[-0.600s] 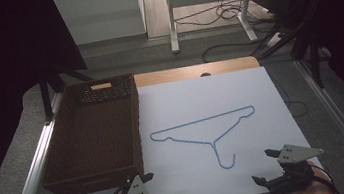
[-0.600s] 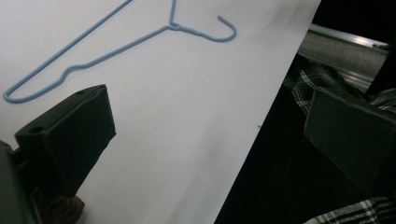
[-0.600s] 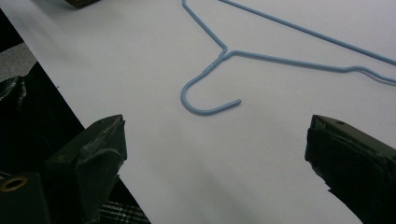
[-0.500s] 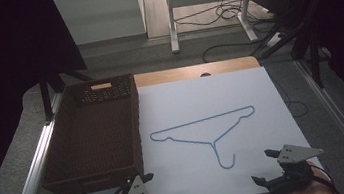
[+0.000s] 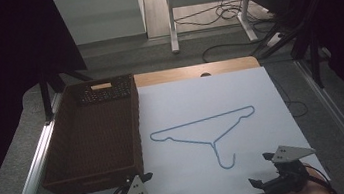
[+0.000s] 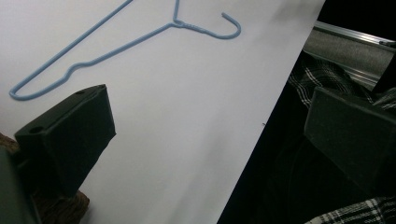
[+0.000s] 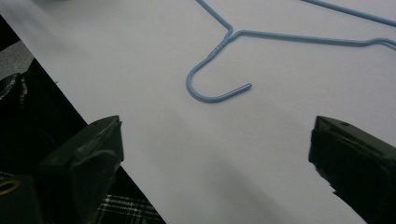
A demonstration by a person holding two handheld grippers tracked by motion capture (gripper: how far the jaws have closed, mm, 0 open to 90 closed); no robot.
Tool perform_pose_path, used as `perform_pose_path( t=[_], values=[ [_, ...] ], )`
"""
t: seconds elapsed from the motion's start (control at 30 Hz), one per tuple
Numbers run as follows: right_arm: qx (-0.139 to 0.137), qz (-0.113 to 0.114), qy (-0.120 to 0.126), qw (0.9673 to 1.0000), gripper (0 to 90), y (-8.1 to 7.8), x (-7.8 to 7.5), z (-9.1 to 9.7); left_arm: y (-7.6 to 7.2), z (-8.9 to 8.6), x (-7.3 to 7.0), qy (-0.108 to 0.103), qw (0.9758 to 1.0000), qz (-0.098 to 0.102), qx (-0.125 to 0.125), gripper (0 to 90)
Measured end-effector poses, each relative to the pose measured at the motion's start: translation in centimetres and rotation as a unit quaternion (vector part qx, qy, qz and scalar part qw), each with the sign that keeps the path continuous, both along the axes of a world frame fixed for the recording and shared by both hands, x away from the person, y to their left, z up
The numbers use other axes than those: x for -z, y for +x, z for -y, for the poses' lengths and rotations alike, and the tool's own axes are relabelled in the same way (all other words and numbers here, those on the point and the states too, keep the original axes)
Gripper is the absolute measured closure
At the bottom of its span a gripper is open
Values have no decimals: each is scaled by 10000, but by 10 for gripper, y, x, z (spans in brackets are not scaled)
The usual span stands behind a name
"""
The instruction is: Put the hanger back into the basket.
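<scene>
Where hanger lies, basket seemingly just beside

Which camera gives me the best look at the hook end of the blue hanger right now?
The right gripper view: the hanger's hook lies close and sharp on the white board, its whole curve and twisted neck visible. The left gripper view shows the hook smaller, near the top edge. The high view shows the whole hanger, but the hook is tiny.

A white board on the table carries a blue wire hanger beside a brown basket.
</scene>
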State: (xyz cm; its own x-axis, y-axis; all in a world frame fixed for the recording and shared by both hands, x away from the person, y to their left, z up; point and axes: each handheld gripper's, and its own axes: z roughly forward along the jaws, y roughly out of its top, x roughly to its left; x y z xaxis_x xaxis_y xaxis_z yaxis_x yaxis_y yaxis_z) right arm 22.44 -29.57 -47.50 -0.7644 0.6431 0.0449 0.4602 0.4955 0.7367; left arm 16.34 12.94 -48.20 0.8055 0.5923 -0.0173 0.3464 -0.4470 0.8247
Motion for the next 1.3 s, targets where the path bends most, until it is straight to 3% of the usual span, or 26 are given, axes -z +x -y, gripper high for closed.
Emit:
perform_pose_path(
  t=[0.17, 0.33, 0.47, 0.8, 1.3],
  values=[
    [-82, -74, -117, 9999, 138, 1, -3, -4, 0, 0, 0, 27, 10000, 11, 2, 20],
    [-217, -123, -410, 9988, 210, 1, -8, -14, -1, 3, 0, 84, 9998, 163, -7, 21],
    [-259, -253, -577, 9977, 263, 7, -12, -19, -1, 6, 1, 72, 9998, 164, 78, 21],
    [-485, -393, -1002, 9930, 315, 25, -19, -31, -2, 11, 2, 183, 9996, 158, 154, 20],
    [-970, -488, -1848, 9767, 416, 48, -21, -59, -4, 11, 2, 304, 9991, 241, 149, 20]
  ],
)
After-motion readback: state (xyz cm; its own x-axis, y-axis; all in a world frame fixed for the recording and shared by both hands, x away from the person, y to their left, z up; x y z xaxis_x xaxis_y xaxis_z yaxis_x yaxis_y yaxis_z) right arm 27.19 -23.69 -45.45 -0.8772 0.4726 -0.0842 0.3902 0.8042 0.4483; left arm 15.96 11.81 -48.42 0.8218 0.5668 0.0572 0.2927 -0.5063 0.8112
